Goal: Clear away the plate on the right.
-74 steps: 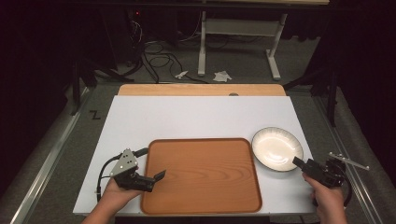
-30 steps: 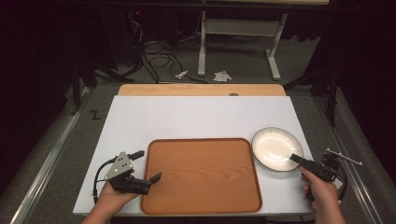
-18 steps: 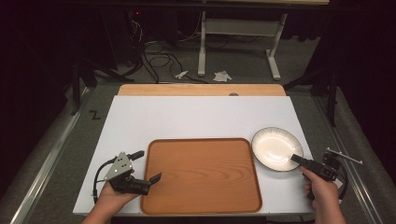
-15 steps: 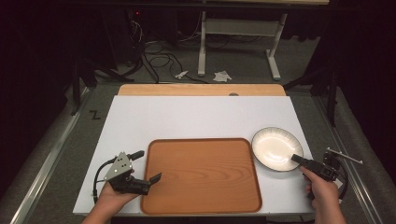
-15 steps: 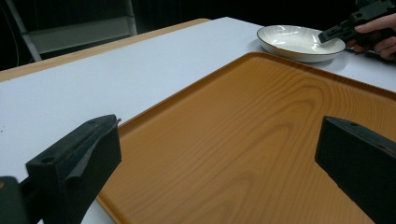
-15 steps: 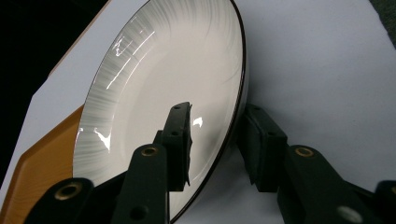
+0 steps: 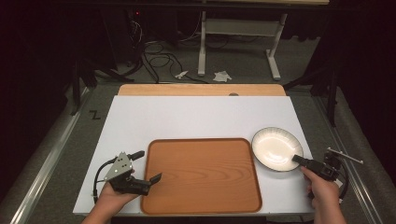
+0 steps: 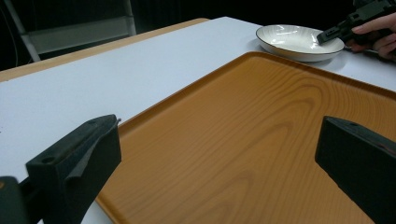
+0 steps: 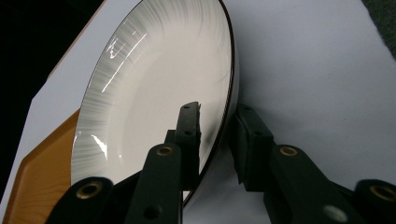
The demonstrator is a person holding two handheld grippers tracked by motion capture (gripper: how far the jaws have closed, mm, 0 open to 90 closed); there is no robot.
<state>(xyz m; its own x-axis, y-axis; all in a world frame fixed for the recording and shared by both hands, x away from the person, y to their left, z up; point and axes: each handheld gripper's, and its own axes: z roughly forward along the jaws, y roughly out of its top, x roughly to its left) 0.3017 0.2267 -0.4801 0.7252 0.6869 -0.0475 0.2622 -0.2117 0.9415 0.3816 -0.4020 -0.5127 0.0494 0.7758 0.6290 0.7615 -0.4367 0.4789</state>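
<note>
Right tongs [image 9: 215, 140] straddle the near rim of the bowl [image 7: 276, 148], jaws just closing, pads not visibly pressing. The bowl sits on the bench [image 7: 201, 114], right of the tray [image 7: 201, 175]. Left tongs [image 8: 219, 172] gape, released, over the tray's near-left corner.

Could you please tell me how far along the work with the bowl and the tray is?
Done: the right tool straddles the bowl rim, its jaws just closing. In hand: gripping it. Left: the bowl is still on the table beside the empty tray; the left tool waits open.
</note>
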